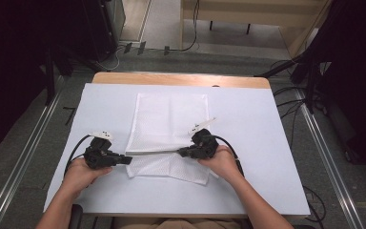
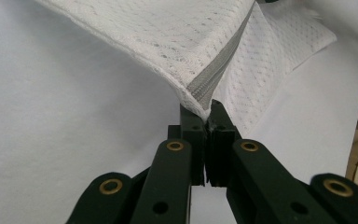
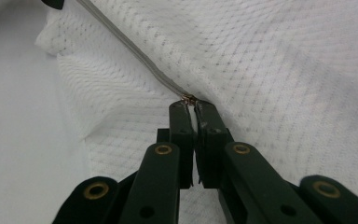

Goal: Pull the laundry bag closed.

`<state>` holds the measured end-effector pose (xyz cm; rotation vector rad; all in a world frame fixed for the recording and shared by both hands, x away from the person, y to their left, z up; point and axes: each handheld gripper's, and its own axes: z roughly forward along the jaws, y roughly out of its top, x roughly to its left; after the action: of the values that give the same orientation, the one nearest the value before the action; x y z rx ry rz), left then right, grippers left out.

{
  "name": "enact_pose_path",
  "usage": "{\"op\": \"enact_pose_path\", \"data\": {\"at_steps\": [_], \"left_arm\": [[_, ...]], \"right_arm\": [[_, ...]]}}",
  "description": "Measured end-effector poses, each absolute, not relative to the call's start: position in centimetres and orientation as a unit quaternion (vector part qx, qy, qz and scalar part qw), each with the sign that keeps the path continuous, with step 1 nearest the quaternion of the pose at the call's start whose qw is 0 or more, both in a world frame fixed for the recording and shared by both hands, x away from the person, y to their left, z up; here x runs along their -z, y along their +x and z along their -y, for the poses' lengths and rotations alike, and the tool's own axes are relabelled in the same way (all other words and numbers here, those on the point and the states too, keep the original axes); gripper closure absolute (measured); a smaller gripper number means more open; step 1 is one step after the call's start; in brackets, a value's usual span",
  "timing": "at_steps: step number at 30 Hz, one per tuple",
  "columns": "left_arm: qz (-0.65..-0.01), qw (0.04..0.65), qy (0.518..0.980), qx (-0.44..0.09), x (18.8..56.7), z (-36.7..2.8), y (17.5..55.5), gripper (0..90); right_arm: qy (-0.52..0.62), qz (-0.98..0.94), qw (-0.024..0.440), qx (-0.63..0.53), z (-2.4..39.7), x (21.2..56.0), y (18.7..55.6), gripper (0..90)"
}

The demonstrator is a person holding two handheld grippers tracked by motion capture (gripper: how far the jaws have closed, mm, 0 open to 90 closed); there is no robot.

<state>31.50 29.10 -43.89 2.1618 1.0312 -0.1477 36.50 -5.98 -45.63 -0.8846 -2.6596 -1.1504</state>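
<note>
Between the two claws runs a grey zipper (image 1: 155, 153), pulled into a straight line across the near part of a white mesh bag (image 1: 169, 129). The left claw (image 1: 126, 160) is pressed together on the bag's corner at the zipper's end; in the left gripper view its tips (image 2: 208, 122) pinch the mesh hem right where the grey tape (image 2: 214, 70) comes down to them. This looks like an anchoring hold, keeping the cloth from sliding while the other hand works.

The right claw (image 1: 181, 152) is likewise closed tight, and in the right gripper view its tips (image 3: 192, 112) nip a small brassy piece, most likely the zipper pull (image 3: 189, 98) (it is too small to be sure). The zipper track (image 3: 130, 53) runs away from it toward the far upper left of that view. With one end pinned and the pull gripped, the track is held taut, which is what a slider needs to travel cleanly along soft mesh.

Around them, the bag lies flat on the white sheet (image 1: 248, 143) covering the counter (image 1: 181, 79), its near edge lifted a little at the zipper line. Both hands (image 1: 224, 162) rest low by the bag's near edge.
</note>
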Motion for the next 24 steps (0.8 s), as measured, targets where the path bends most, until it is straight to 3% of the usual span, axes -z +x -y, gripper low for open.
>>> {"op": "enact_pose_path", "data": {"at_steps": [24], "left_arm": [[-0.404, 0.364, 0.837, 0.061, 43.9, -29.2, 31.4, 89.1]], "right_arm": [[-0.309, 0.873, 0.05, 0.374, 8.8, 45.8, 36.6, 88.5]]}}
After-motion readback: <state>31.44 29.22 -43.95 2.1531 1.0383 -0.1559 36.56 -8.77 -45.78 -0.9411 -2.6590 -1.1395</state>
